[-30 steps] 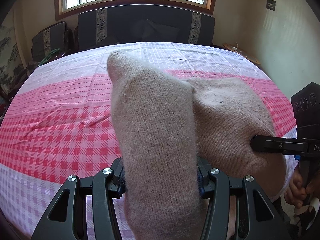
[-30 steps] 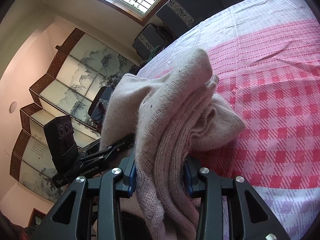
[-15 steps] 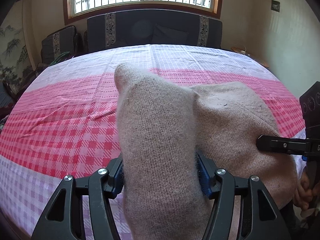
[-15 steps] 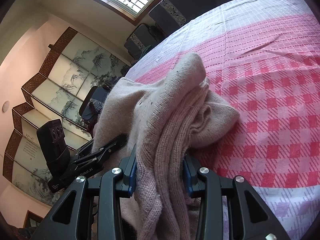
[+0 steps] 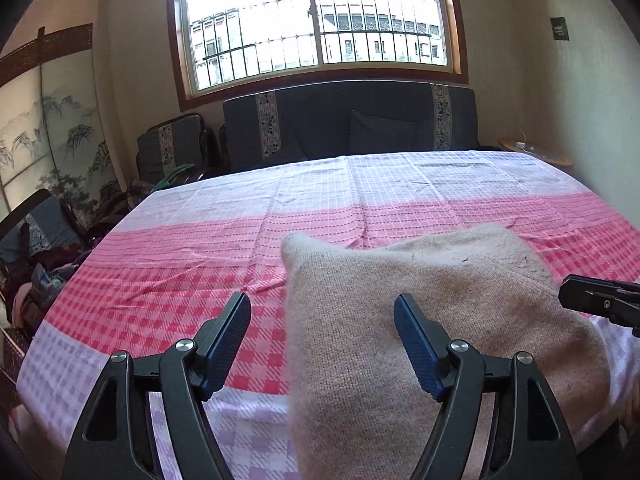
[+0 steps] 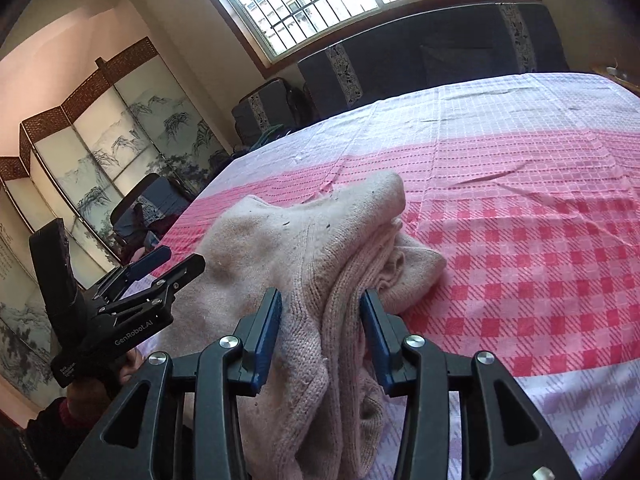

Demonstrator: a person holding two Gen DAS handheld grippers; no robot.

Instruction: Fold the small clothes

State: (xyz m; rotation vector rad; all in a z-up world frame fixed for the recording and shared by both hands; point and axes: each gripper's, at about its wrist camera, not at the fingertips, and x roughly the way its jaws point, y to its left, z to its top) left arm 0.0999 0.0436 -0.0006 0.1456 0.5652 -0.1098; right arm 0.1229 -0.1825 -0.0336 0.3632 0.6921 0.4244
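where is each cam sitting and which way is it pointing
Left wrist: on the left gripper, facing across the bed toward the window; its own open fingers show, right gripper tip at the right edge.
Right wrist: on the right gripper, facing leftward over the bed; its fingers pinch the beige sweater.
Shared: sweater, pink checked sheet, sofa.

Sweater (image 5: 440, 304) on bed (image 5: 200, 264) (near edge); sofa (image 5: 348, 124) behind; screen (image 6: 100, 136) left.

"GenRobot.AI" on the left gripper (image 6: 160, 264) body (smaller print below unreadable)
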